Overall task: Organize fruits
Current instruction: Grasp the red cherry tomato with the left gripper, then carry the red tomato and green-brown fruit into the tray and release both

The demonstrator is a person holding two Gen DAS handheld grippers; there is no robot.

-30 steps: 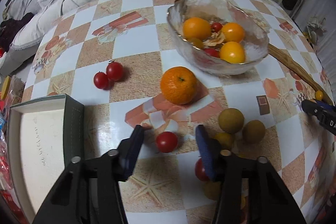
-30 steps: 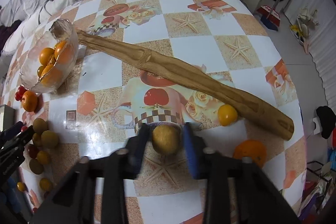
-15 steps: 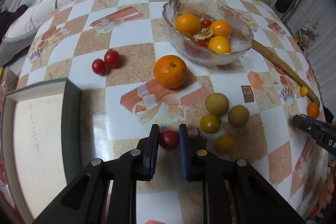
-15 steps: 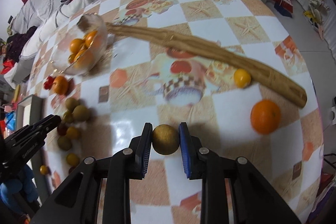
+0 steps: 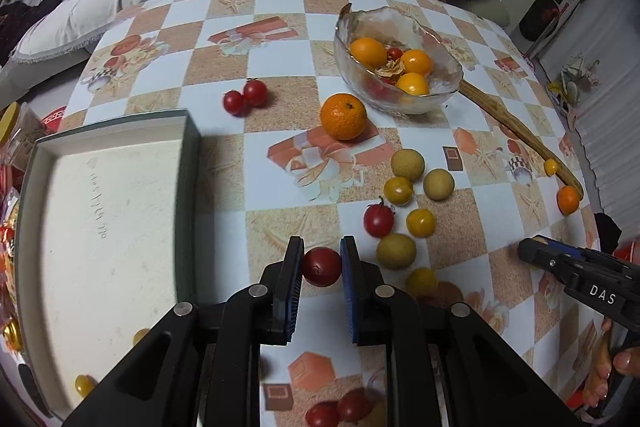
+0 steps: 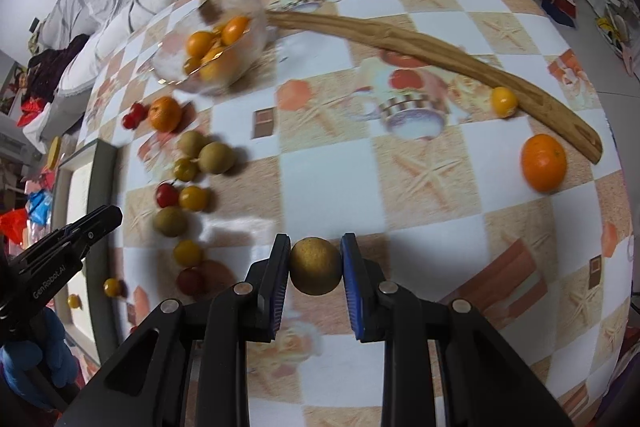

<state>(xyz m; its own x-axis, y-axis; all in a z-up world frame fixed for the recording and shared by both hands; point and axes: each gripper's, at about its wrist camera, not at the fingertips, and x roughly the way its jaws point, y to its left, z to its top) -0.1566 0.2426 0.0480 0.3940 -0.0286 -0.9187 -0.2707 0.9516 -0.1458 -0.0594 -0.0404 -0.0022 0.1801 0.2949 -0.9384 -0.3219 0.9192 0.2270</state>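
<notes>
The left tool [image 5: 321, 267] is clamped on a red cherry tomato [image 5: 321, 266], its blue pads pressing the fruit from both sides, so the tomato sits right between the fingertips above the counter [image 5: 280, 75]. The right tool [image 6: 315, 271] grips a brown longan [image 6: 315, 271] the same way, pads tight on either flank of the round fruit.

Seen from the left wrist, with the held tomato as the clock's centre: a loose cluster of fruit [image 5: 404, 211] lies at about 1 to 2 o'clock, near the tool, made up of brownish longans, small yellow tomatoes and one red tomato. A mandarin [image 5: 343, 116] rests at 12 o'clock, well beyond the cluster, and just past it at 1 o'clock stands a glass bowl [image 5: 448, 67] holding orange and yellow fruit with a few red tomatoes. Two red tomatoes [image 5: 246, 97] touch each other at 11 o'clock. A shallow box lid [image 5: 192, 147] with a dark rim lies at 9 o'clock, just beside the tool, with two small yellow fruits in its near corner. A long wooden stick [image 5: 516, 131] runs from the bowl toward 3 o'clock.

Seen from the right wrist, with the longan as centre: another orange [image 6: 544, 163] lies at 2 o'clock, well apart, touching or nearly touching the stick's end, and a small yellow tomato [image 6: 504, 101] sits against the stick at 1 o'clock. The left tool's tip shows at 9 o'clock, held by a blue-gloved hand [image 6: 36, 367]
</notes>
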